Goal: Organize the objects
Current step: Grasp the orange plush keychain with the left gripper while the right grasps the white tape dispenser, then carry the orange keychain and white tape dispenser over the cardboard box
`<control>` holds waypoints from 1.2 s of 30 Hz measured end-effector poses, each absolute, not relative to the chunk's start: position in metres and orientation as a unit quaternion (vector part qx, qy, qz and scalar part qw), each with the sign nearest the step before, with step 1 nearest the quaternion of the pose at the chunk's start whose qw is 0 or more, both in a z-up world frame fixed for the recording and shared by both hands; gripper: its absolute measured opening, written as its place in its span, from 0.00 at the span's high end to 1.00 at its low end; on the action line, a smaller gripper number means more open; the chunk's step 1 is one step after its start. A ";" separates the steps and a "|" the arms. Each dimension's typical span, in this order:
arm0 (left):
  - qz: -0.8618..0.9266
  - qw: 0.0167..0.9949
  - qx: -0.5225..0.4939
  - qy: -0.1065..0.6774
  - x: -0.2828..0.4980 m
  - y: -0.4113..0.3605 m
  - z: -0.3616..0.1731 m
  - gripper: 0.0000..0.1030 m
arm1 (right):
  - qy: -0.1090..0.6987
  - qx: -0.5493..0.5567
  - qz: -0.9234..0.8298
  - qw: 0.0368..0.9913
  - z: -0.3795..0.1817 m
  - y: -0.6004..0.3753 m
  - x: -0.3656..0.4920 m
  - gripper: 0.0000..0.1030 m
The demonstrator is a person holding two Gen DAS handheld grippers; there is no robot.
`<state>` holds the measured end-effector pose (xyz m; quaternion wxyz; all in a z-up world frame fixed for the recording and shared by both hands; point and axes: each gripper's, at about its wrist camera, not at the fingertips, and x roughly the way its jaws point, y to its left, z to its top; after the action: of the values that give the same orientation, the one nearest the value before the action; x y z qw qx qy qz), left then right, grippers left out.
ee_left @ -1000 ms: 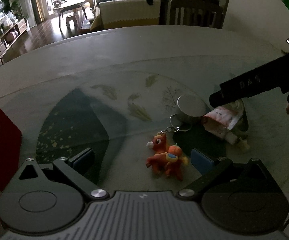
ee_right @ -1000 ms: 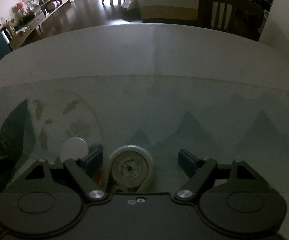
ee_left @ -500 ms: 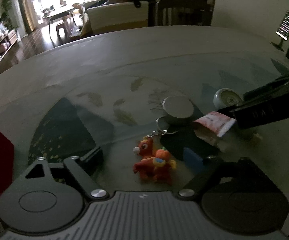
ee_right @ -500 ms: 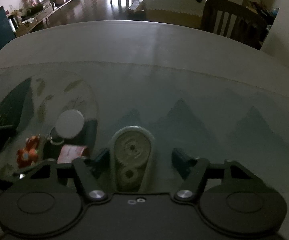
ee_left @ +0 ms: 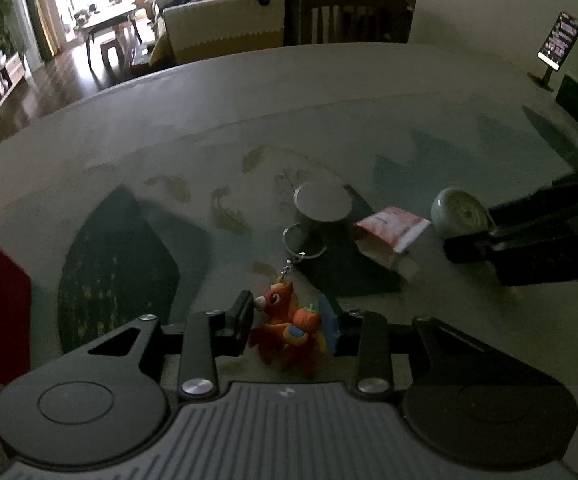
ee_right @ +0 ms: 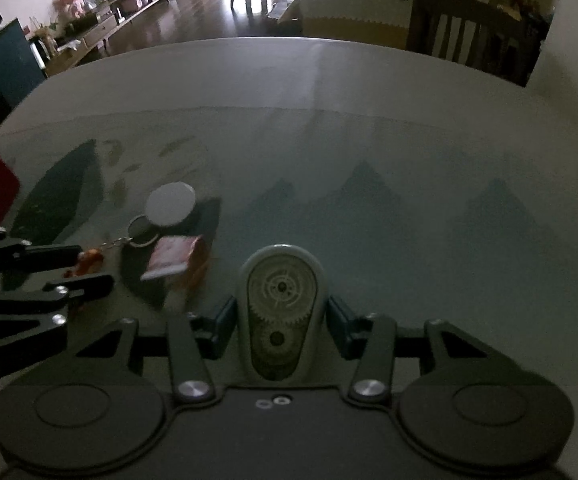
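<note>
Low in the frame, the left gripper (ee_left: 287,322) pinches a fuzzy orange plush keychain (ee_left: 287,330); the right gripper (ee_right: 281,316) clasps a smooth oval gear toy (ee_right: 280,312) on the glossy table (ee_right: 329,120).

Objects clustered on the round table (ee_left: 369,92)

The plush keychain (ee_left: 289,332) sits between the left gripper (ee_left: 287,320) fingers; beyond it stands the tin (ee_left: 321,204), with the packet (ee_left: 389,232) to its right, then the gear case (ee_right: 281,312) between the right gripper (ee_right: 281,316) fingers.
</note>
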<state>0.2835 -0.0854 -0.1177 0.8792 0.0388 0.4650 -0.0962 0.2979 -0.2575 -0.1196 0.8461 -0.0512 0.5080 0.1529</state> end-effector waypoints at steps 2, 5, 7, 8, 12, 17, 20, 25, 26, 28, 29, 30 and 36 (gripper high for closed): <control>-0.101 0.877 0.024 0.469 0.275 -0.082 -0.113 0.67 | 0.507 -0.050 0.158 0.846 -0.114 -0.259 0.287 0.53; -0.107 0.876 0.006 0.470 0.261 -0.077 -0.104 0.67 | 0.509 -0.040 0.169 0.843 -0.104 -0.263 0.271 0.53; -0.109 0.877 -0.005 0.468 0.252 -0.073 -0.098 0.67 | 0.507 -0.036 0.176 0.843 -0.097 -0.264 0.259 0.53; -0.110 0.878 -0.012 0.466 0.247 -0.070 -0.095 0.67 | 0.507 -0.033 0.179 0.843 -0.094 -0.264 0.255 0.53; -0.117 0.880 -0.040 0.458 0.229 -0.060 -0.081 0.67 | 0.507 -0.021 0.195 0.839 -0.082 -0.260 0.235 0.53; -0.122 0.886 -0.056 0.444 0.209 -0.050 -0.063 0.67 | 0.503 -0.021 0.215 0.837 -0.064 -0.246 0.212 0.53; -0.122 0.887 -0.064 0.440 0.197 -0.041 -0.053 0.67 | 0.499 -0.025 0.225 0.837 -0.053 -0.236 0.200 0.53; -0.122 0.888 -0.072 0.438 0.182 -0.024 -0.036 0.67 | 0.488 -0.034 0.238 0.839 -0.034 -0.215 0.181 0.53; -0.123 0.889 -0.072 0.436 0.179 -0.021 -0.034 0.67 | 0.485 -0.038 0.240 0.840 -0.030 -0.210 0.177 0.53; -0.125 0.891 -0.076 0.431 0.173 -0.011 -0.028 0.67 | 0.482 -0.044 0.242 0.841 -0.024 -0.201 0.171 0.53; -0.126 0.892 -0.077 0.428 0.170 -0.006 -0.024 0.67 | 0.479 -0.046 0.244 0.842 -0.020 -0.196 0.168 0.53; -0.128 0.893 -0.079 0.423 0.167 -0.001 -0.021 0.67 | 0.477 -0.048 0.244 0.843 -0.016 -0.191 0.166 0.53; -0.141 0.904 -0.080 0.396 0.152 0.034 0.001 0.67 | 0.465 -0.052 0.244 0.850 0.001 -0.161 0.152 0.53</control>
<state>0.1518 0.0340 0.0011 0.9037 -0.0803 0.3962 -0.1410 0.1524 -0.1609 0.0015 0.8498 -0.0518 0.4646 0.2436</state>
